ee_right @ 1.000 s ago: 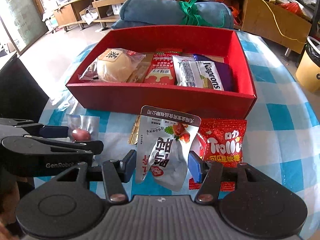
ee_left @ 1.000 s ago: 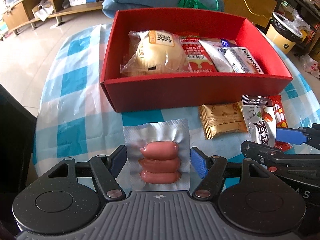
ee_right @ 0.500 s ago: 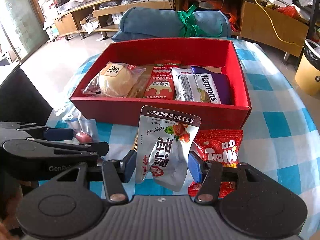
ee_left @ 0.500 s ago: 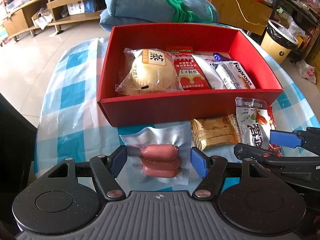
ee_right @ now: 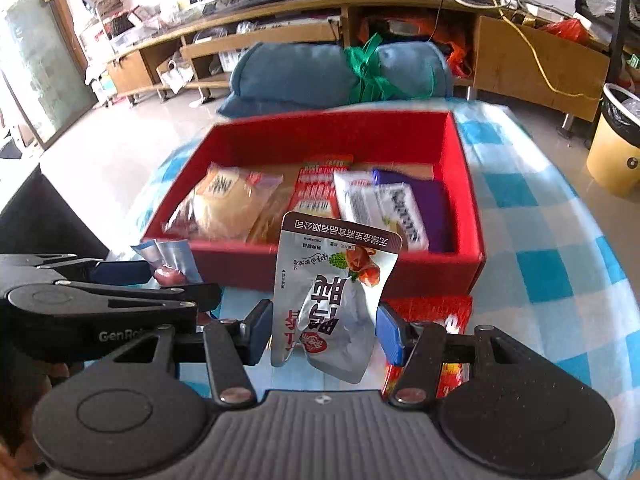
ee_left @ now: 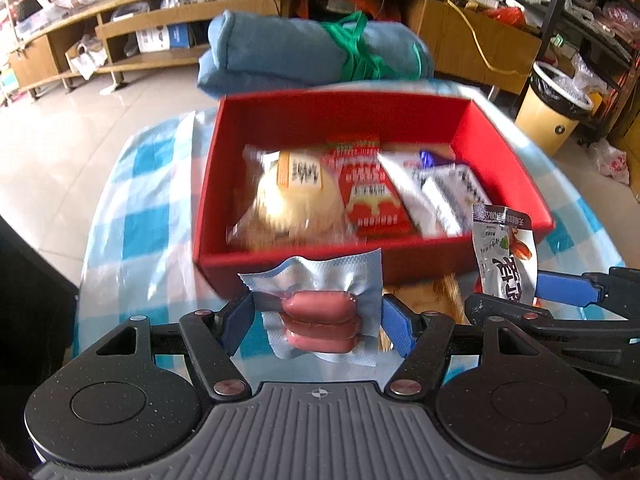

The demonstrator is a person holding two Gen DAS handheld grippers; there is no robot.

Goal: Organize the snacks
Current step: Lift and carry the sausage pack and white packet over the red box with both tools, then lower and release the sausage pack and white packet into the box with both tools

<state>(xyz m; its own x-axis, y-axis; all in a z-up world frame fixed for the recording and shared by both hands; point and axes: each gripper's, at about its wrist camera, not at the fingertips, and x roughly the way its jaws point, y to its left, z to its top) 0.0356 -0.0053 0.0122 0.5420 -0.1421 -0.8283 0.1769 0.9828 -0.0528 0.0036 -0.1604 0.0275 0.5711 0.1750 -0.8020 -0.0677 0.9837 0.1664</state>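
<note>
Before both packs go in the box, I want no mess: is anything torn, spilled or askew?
Nothing torn or spilled. The sausage pack in the left gripper has a curled top corner; the silver pouch hangs crumpled in the right gripper. Snacks in the red box overlap loosely.

The packets inside your red box were smeared by motion blur, so their print could not be read (only colours came through). Below the box's near wall, the red candy bag sat half hidden behind your right gripper, its lettering mostly covered.
</note>
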